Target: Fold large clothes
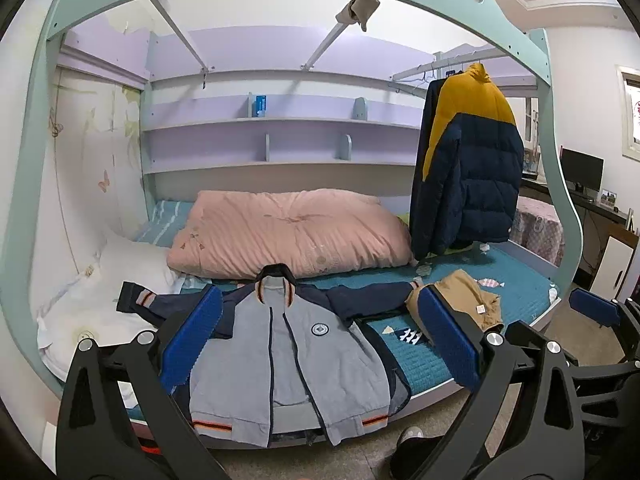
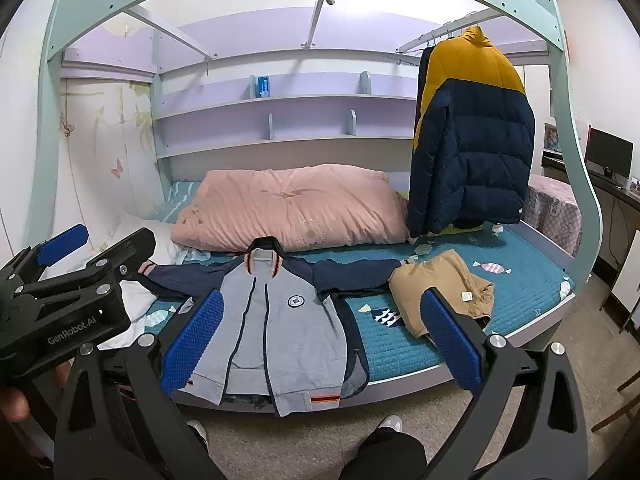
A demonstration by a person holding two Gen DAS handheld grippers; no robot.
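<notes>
A grey jacket (image 1: 288, 352) (image 2: 280, 320) with navy sleeves lies flat and face up on the teal bed, sleeves spread and hem hanging over the front edge. In front of it my left gripper (image 1: 320, 336) is open and apart from it, the jacket showing between its blue pads. My right gripper (image 2: 322, 338) is open too and holds nothing; the jacket's right half shows between its fingers. Each gripper appears in the other's view, the left gripper (image 2: 119, 235) at the left and the right gripper (image 1: 612, 312) at the right edge.
A folded tan garment (image 1: 460, 300) (image 2: 440, 288) sits right of the jacket by its sleeve cuff. A pink quilt (image 1: 288, 232) and white pillow (image 1: 100, 300) lie behind. A yellow-navy puffer coat (image 2: 472, 132) hangs at the right. The bunk frame (image 1: 552, 120) arches overhead. The person's shoes (image 2: 390, 424) stand on the floor.
</notes>
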